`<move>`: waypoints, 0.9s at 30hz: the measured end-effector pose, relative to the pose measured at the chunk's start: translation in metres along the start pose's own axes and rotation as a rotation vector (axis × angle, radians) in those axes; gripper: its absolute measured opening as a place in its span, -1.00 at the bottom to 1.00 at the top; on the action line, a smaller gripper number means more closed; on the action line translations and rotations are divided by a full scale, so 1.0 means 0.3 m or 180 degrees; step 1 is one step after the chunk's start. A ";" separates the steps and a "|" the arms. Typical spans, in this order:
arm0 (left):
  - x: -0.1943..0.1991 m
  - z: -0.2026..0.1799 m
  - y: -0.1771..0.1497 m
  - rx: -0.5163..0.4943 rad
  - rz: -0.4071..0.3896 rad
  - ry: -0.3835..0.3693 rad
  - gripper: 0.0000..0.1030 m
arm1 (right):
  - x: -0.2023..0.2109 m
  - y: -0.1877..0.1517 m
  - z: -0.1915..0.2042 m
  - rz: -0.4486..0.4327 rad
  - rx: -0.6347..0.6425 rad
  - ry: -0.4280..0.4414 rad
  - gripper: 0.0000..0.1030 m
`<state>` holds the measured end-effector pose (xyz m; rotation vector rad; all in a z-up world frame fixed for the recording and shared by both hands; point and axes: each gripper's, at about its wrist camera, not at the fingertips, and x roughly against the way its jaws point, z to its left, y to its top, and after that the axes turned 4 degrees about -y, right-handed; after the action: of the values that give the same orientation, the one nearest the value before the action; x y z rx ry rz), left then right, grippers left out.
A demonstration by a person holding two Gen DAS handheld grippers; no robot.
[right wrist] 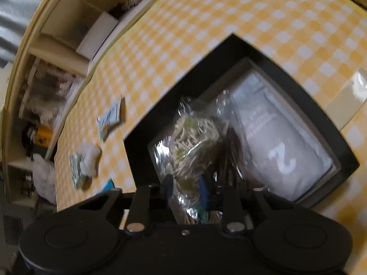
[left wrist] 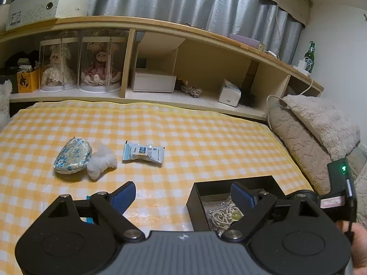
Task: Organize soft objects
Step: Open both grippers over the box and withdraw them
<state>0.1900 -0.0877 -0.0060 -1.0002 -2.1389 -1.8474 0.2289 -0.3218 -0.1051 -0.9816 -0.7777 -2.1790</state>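
My left gripper [left wrist: 183,197] hangs open and empty above the yellow checked bedspread [left wrist: 183,137]. Its right finger stands in front of an open black box [left wrist: 229,182]. Ahead on the spread lie a floral blue pouch [left wrist: 72,155], a white fluffy piece [left wrist: 101,160] and a blue-and-white packet [left wrist: 143,152]. My right gripper [right wrist: 187,188] is shut on a clear plastic bag of beige cord with green beads [right wrist: 192,135], held over the black box [right wrist: 252,52]. Inside the box lies a white packet marked "2" [right wrist: 275,142]. The bag also shows in the box [left wrist: 226,213].
A wooden headboard shelf [left wrist: 160,26] runs along the back with two cased dolls [left wrist: 80,66], a white box [left wrist: 152,80] and a tissue box [left wrist: 229,92]. Fuzzy beige pillows [left wrist: 316,126] line the right side. A green bottle [left wrist: 309,56] stands on top.
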 end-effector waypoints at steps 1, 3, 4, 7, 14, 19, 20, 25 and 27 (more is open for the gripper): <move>0.001 0.001 -0.001 0.0000 0.0000 -0.0002 0.75 | -0.008 0.000 0.001 0.0003 -0.0031 0.0027 -0.66; 0.001 0.001 -0.001 -0.0006 0.0000 0.0001 0.75 | -0.031 0.001 0.003 -0.0028 -0.0104 0.0108 -0.67; 0.000 0.001 0.000 0.0001 0.0000 -0.0001 0.75 | -0.043 0.002 -0.002 -0.0036 -0.0165 0.0178 -0.67; -0.001 0.000 -0.003 -0.0009 0.0006 -0.0005 0.75 | -0.086 0.009 -0.024 -0.0017 -0.0430 0.0560 -0.74; -0.007 -0.007 -0.011 -0.0093 0.0021 0.0011 0.75 | 0.022 0.027 0.036 -0.0280 0.0066 0.0494 -0.71; -0.006 -0.010 -0.018 -0.0146 0.0026 0.0006 0.75 | 0.085 0.050 0.098 -0.0826 0.0769 0.0458 -0.67; -0.007 -0.009 -0.019 -0.0154 0.0028 0.0006 0.75 | 0.074 0.051 0.108 -0.0875 0.0883 0.0347 -0.67; -0.013 -0.009 -0.021 -0.0162 0.0049 -0.0010 0.75 | -0.020 0.035 0.111 -0.0673 0.1310 -0.0029 -0.63; -0.016 -0.009 -0.023 -0.0170 0.0059 -0.0012 0.75 | -0.048 0.025 0.118 -0.0700 0.1515 -0.0209 -0.63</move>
<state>0.1890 -0.0923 -0.0136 -1.0316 -2.0856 -1.9050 0.2574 -0.2970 -0.0950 -0.7498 -1.4123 -1.9997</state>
